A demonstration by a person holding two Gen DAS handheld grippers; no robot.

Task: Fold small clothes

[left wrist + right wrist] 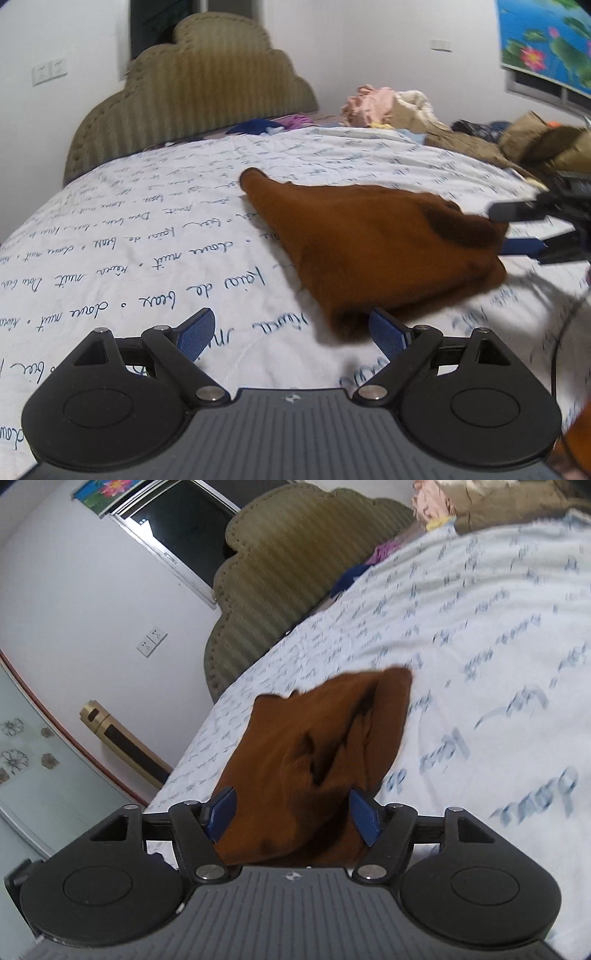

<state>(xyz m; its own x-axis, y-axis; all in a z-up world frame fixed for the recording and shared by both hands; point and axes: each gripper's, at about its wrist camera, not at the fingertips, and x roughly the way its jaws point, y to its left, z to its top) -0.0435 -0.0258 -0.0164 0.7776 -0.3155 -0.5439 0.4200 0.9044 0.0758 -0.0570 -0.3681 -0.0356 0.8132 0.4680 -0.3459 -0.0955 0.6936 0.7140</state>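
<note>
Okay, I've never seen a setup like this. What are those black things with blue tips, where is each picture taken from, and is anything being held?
These are two handheld grippers; a person carries one in each hand, each with a camera looking out along its fingers. One picture is from the left gripper, the other from the right gripper. Both look at a bed covered by a white quilt printed with handwriting. On it lies a brown garment, partly folded. Both grippers are open. The garment sits between the right one's blue pads, which do not press it, so nothing is held.

Dark cursive script all over the white bedsheet (147, 229), legible in part: "de beaux", "nuit".
</note>
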